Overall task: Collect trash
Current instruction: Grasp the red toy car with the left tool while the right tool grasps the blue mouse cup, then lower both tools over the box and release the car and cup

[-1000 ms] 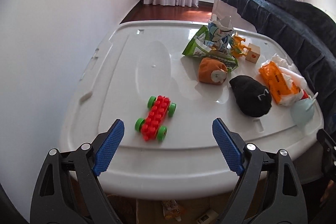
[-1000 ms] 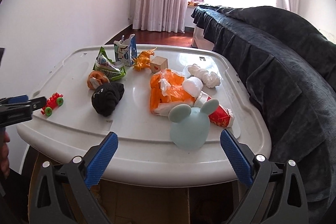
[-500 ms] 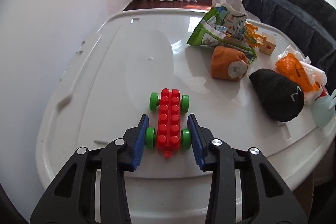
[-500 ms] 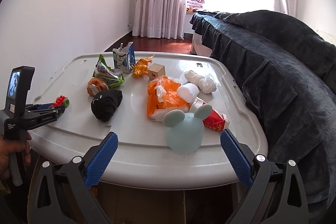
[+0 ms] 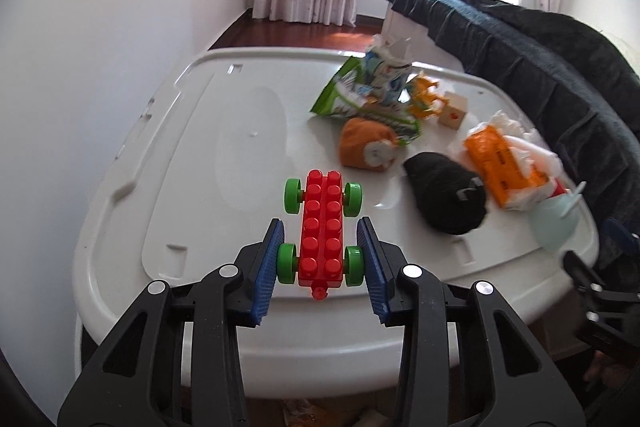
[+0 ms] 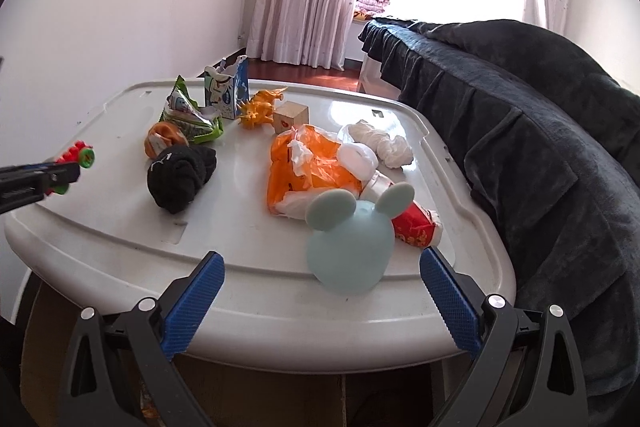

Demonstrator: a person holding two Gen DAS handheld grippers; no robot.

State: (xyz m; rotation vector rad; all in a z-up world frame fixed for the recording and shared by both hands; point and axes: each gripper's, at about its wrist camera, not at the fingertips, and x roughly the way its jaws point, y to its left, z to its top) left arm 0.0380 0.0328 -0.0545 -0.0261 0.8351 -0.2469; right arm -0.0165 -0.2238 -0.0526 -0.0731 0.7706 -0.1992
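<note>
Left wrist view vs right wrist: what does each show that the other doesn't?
Only the left wrist view: the left tongs shut on the rear wheels of the red brick car, seen from above.

Only the right wrist view: the open right tongs, the whole mint eared toy, and the white crumpled wad.

Both: the white lid, black sock, orange bag, wooden cube.

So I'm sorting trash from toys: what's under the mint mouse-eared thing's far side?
Behind the mint mouse-eared toy lies a red printed wrapper, partly tucked beneath the orange plastic bag. How far it runs under the toy is hidden.
</note>
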